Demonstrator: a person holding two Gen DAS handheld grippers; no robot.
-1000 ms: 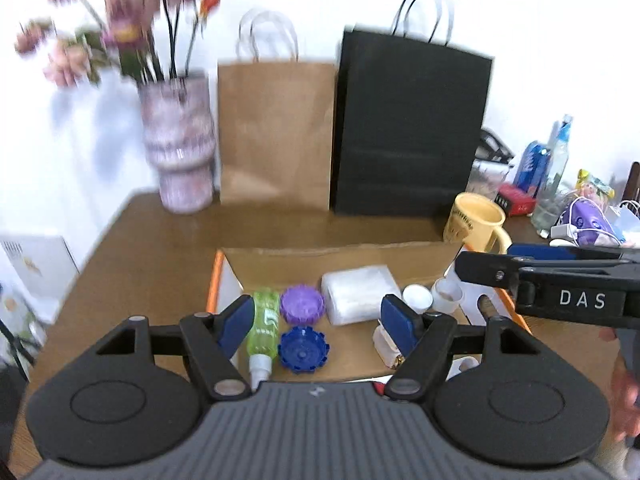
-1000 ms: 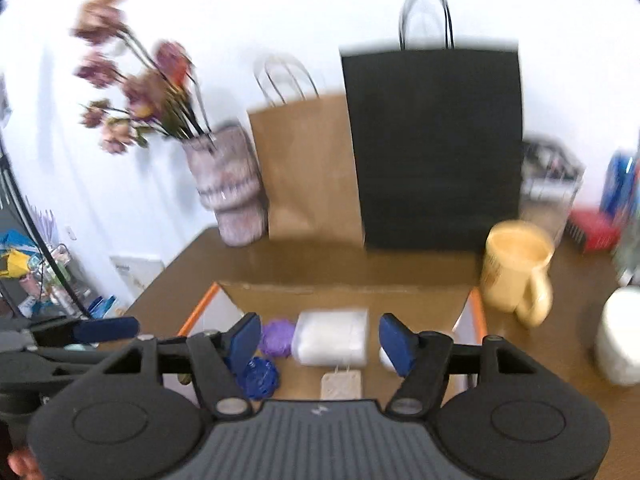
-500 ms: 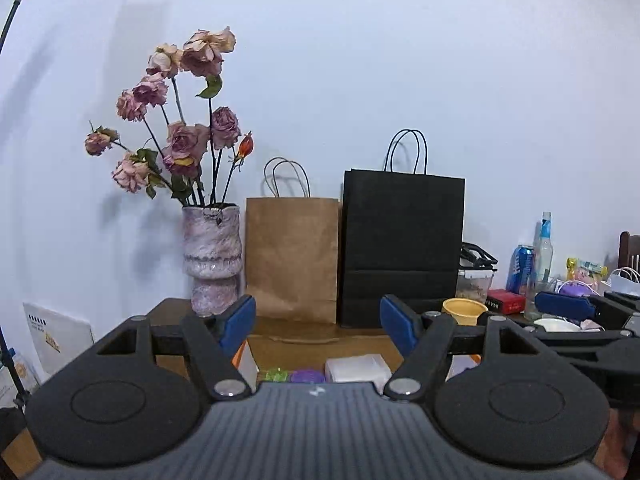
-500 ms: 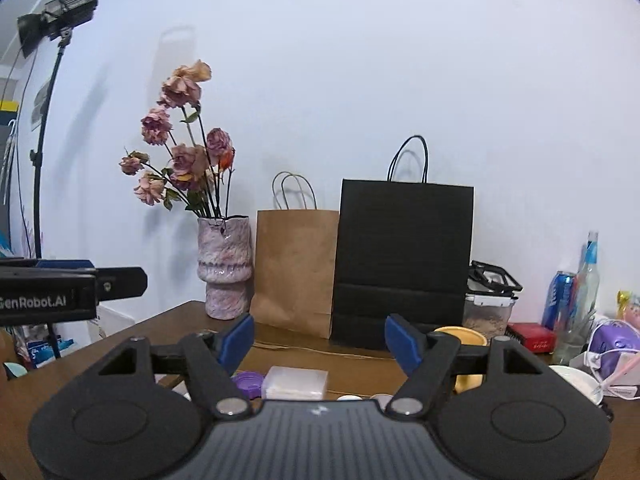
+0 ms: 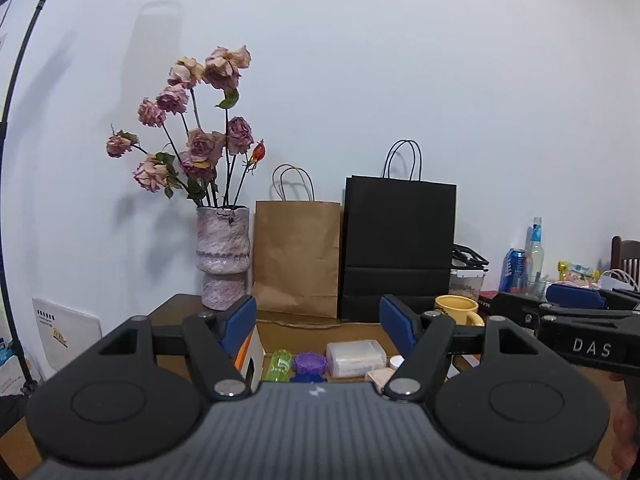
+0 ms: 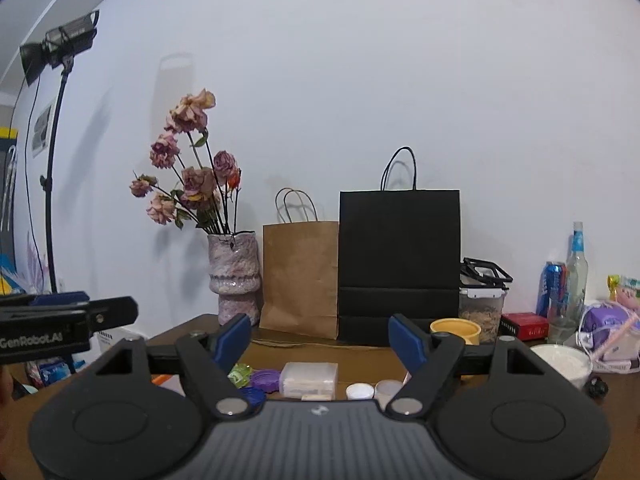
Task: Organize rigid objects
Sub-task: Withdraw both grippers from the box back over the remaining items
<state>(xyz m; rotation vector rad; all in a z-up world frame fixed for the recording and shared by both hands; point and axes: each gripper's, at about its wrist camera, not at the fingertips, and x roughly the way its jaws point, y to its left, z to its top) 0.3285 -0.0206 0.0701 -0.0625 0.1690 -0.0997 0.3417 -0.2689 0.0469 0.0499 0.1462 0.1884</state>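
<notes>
Just past and below both sets of blue fingertips, in the open cardboard box (image 5: 256,354) on the brown table (image 6: 360,354), lie the small hard things to be sorted. The left gripper (image 5: 318,316) stands half open with nothing between its jaws; the right gripper (image 6: 320,334) holds nothing either, and its jaws have just been opening. Both point nearly level at the far wall, so the box sits low under their line, and either would have to tip down to reach it. The green bottle (image 5: 279,365) lies with its long axis running near to far, at the left of the row. The purple lid (image 5: 310,361) is just right of it, then the clear plastic case (image 5: 354,357). In the right view two white caps (image 6: 359,391) lie near the right gripper's right finger, so that hand looks closer to them, the left to the bottle. Farther back stand the yellow mug (image 5: 456,307), paper bags and vase.
</notes>
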